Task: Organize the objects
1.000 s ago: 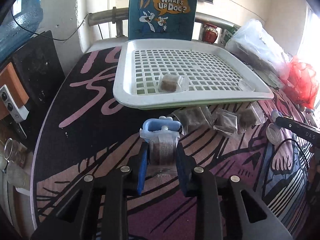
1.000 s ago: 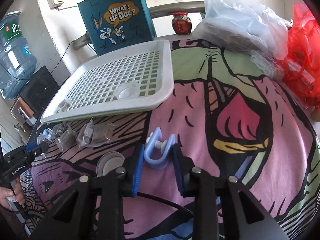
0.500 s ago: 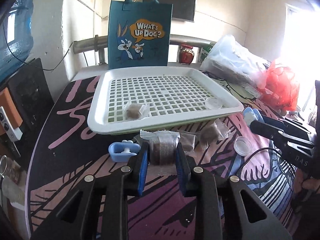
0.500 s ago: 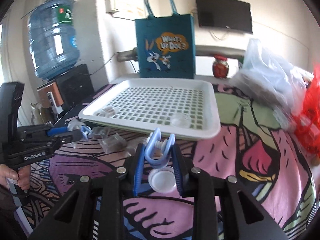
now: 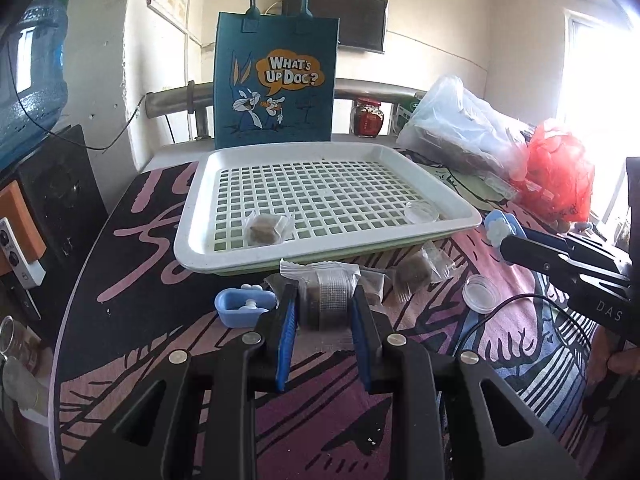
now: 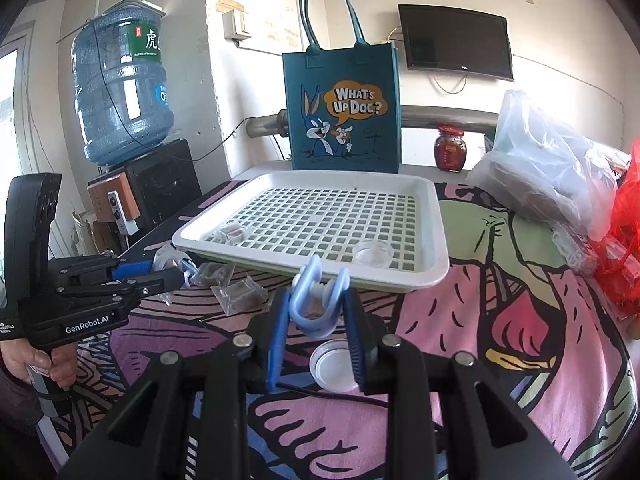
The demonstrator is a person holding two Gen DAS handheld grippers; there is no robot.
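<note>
Between the blue pads of the left gripper (image 5: 325, 312) sits a clear packet (image 5: 329, 294) with a brown block inside, clamped and held just off the near edge of the white tray (image 5: 188, 240). A blue clip (image 5: 243, 307) lies on the printed cloth (image 5: 160, 340) beside it (left of the pads). The right gripper (image 6: 318, 322) is clamped on a second blue clip (image 6: 316, 300), held above a small clear dish (image 6: 334, 366) near the tray's near edge. Another packet (image 5: 266, 228) and dish (image 5: 420, 212) lie inside the tray.

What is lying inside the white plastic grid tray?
White plastic grid tray holds one clear packet with a brown block and one clear round dish. Under it, only a green edge shows.
</note>
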